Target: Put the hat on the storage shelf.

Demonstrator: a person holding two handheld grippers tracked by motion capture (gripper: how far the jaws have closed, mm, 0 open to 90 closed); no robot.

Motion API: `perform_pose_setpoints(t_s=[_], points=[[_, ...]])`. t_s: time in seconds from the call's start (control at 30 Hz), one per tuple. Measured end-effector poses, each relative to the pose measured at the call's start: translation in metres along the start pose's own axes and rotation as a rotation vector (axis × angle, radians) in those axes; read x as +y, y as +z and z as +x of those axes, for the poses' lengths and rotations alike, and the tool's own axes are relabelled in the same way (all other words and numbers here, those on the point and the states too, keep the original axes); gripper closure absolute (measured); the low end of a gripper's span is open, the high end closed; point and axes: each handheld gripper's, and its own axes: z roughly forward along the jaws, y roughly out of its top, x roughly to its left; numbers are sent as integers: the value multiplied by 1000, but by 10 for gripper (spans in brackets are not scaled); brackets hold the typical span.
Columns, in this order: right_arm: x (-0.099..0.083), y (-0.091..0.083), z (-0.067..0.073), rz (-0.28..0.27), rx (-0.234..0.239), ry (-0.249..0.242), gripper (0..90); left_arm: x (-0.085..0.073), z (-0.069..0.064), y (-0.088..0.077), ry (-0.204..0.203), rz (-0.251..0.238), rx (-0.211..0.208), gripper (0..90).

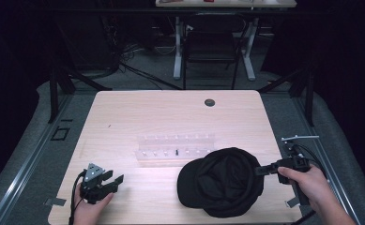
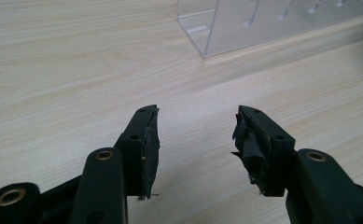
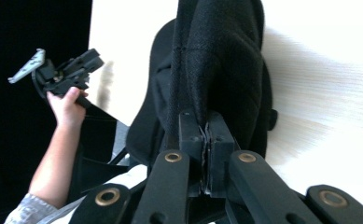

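Black fabric of one cap (image 1: 222, 183) sits pinched at its right edge in the right gripper (image 1: 261, 170), whose jaws are clamped tight on the cloth while most of the cap rests on the near table (image 1: 124, 112). So the grab looks done; lifting and placing remain. One left gripper (image 1: 109, 182) waits at the near left, jaws wide apart and empty. Farther back stands one clear rack (image 1: 176, 149), possibly holding one small dark piece.
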Motion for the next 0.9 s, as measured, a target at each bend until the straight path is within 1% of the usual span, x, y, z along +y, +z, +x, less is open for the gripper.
perform_pose_setpoints(t_s=[0.03,0.07,0.1,0.13,0.2,0.23,0.33,0.37,0.47,0.5,0.57,0.7,0.73,0.77,0.9], points=[[1,-1,2,12,8,-10,881,0,0,0,1,0,0,494],[0,0,5,-7,17,7,881,0,0,0,0,-2,0,494],[1,0,7,6,28,-6,881,0,0,0,0,-2,0,494],[1,1,10,-6,30,7,881,0,0,0,1,-1,0,494],[2,0,13,9,52,-5,881,0,0,0,1,1,-1,494],[2,0,15,3,58,2,881,0,0,0,0,1,-1,494],[5,-1,20,7,85,-4,881,0,0,0,-4,-1,-1,494],[5,-1,21,1,94,-5,881,0,0,0,-3,0,0,494],[7,-1,29,-15,136,1,881,0,0,0,-4,1,0,493],[7,-1,29,-9,145,-11,881,0,0,0,-4,0,0,493],[8,-1,34,-11,154,-11,882,0,0,0,-4,0,0,493],[9,-1,39,-17,178,-17,882,0,1,0,-5,-3,-1,492],[9,-2,40,-12,169,-22,882,0,1,0,-5,-3,-1,492],[9,-1,41,-22,192,-18,881,0,1,0,-5,-3,-1,492],[9,-2,45,-32,231,-28,882,0,1,0,-5,-3,-1,492]])
